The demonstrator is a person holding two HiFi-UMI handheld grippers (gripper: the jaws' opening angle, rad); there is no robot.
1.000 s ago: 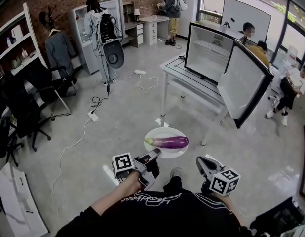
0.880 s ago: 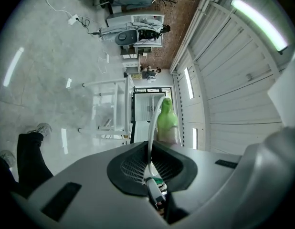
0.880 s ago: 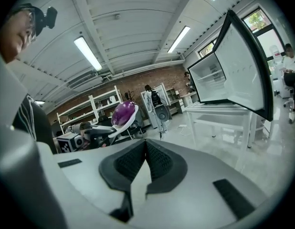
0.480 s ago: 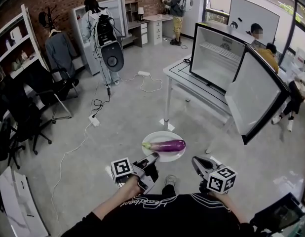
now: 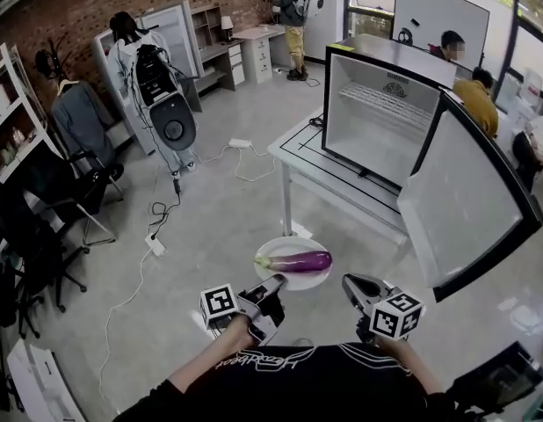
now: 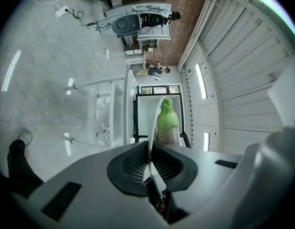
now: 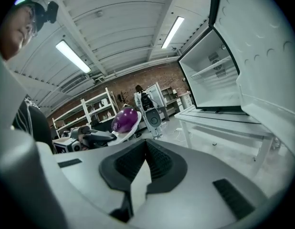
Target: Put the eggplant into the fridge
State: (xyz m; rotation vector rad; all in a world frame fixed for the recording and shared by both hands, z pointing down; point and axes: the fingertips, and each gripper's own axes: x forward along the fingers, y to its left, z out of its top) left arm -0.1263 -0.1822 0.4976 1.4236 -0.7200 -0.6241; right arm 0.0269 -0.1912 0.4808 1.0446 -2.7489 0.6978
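A purple eggplant (image 5: 298, 260) with a green stem end lies on a white plate (image 5: 286, 280). I carry the plate in the air, with my left gripper (image 5: 276, 282) shut on its near rim. In the left gripper view the rim (image 6: 151, 128) runs between the pads and the stem end (image 6: 167, 119) shows beyond them. My right gripper (image 5: 350, 282) is shut and empty, to the right of the plate. It sees the eggplant (image 7: 124, 119) from the side. Ahead, the small fridge (image 5: 384, 117) stands on a white table (image 5: 317, 172). Its door (image 5: 465, 209) is swung wide open to the right, and the inside is white and bare.
The table's leg (image 5: 286, 207) stands just beyond the plate. Cables and a power strip (image 5: 155, 244) lie on the floor at the left. Office chairs (image 5: 43, 227) and shelves line the left wall. Two people stand at the back, and others sit behind the fridge.
The fridge and table have come nearer and look larger in the head view. Both grippers and the plate with the eggplant have moved forward together, and the grip is unchanged.
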